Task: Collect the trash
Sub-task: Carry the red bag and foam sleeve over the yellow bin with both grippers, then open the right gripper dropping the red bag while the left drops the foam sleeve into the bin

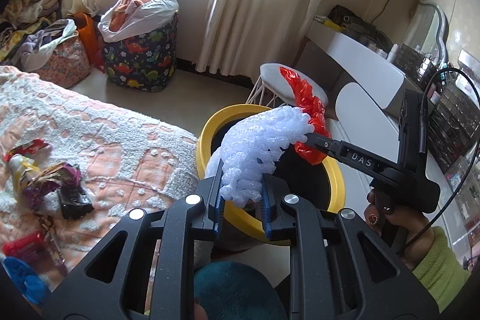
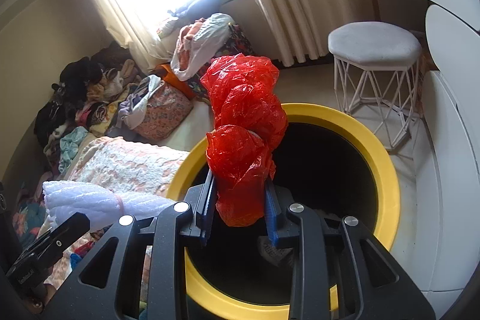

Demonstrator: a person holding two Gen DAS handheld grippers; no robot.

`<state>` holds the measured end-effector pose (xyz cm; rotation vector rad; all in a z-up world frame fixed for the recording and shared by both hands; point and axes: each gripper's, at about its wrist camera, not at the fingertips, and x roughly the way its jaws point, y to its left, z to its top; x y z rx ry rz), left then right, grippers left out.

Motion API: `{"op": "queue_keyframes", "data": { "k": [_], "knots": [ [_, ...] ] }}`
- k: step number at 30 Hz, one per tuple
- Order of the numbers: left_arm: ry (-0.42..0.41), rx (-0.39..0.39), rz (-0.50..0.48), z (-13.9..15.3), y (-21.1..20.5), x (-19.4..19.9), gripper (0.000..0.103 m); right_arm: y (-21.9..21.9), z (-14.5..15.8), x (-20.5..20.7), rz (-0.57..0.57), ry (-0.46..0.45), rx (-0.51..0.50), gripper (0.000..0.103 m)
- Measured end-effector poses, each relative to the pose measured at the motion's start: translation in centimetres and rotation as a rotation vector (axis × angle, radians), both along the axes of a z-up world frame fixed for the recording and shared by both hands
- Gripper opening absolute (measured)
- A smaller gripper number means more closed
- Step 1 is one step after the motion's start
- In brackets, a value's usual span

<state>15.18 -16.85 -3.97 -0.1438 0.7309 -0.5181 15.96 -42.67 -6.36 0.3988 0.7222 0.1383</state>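
1. Two grippers are both closed on trash above the yellow-rimmed bin (image 2: 372, 134): the left gripper (image 1: 242, 201) clamps a wad of white foam wrap (image 1: 258, 146), and the right gripper (image 2: 240, 210) clamps a crumpled red plastic bag (image 2: 244, 122).
2. Ahead of and below the right gripper, the bin's dark mouth lies wide open, its rim running round both sides of the fingers; the red bag hangs over the near-left part of the opening.
3. From the left gripper, the foam sticks out forward over the bin's rim (image 1: 210, 128), and its far end touches the red bag (image 1: 309, 107) held by the right gripper (image 1: 312, 140) just ahead to the right.
4. Only part of the bin's rim shows in the left view, with foam and fingers covering the rest. Something pale lies deep inside the bin under the right gripper, too dim to make out.
5. Left of the left gripper, more wrappers (image 1: 51, 179) lie on the peach bedspread (image 1: 120, 134), which meets the bin's side.
6. Beyond the bin to the right stands a white wire-legged stool (image 2: 375, 44), near a white desk (image 1: 366, 65); farther ahead are curtains (image 1: 240, 5) and bags of clothes.
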Motion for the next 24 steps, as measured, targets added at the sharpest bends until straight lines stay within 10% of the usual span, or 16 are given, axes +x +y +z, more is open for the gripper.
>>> {"op": "queue_keyframes", "data": {
  "k": [24],
  "knots": [
    [0.116, -0.007, -0.021, -3.5, -3.1, 5.7, 0.022, -1.9, -3.3, 1.3, -0.043, 0.124, 0.001, 0.029]
  ]
}}
